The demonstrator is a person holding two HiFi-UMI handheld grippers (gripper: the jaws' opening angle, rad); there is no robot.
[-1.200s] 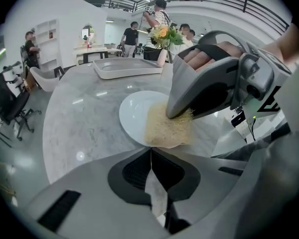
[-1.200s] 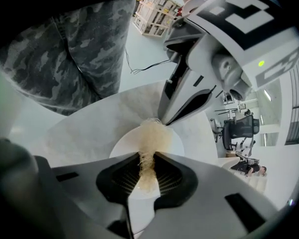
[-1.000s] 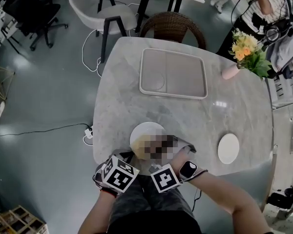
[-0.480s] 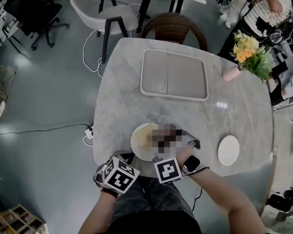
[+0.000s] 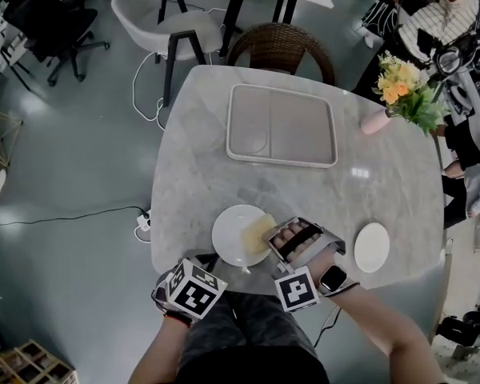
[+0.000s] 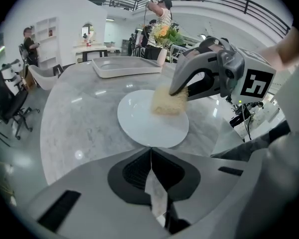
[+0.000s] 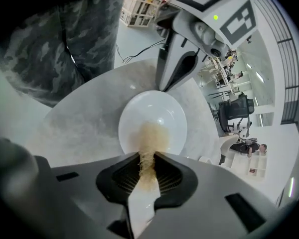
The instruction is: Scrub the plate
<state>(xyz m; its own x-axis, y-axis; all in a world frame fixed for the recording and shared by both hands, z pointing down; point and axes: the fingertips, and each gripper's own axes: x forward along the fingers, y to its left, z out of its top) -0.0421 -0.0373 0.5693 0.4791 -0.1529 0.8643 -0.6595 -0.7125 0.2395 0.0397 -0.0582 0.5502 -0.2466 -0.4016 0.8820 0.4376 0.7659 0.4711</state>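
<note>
Most of the plate (image 5: 234,232) lies bare, seemingly near the table edge (image 5: 162,240).

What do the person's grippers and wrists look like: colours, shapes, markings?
Both the left gripper and right gripper are grey plastic with black ribbed pads; each carries a white cube with black square markers. A black smartwatch is on the right wrist.

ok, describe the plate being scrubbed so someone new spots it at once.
On the marble table, look along the edge nearest the person, this side of the rectangular tray. It is the large white plate, left of the small plate, and the only one with a yellowish scrub pad on it.
</note>
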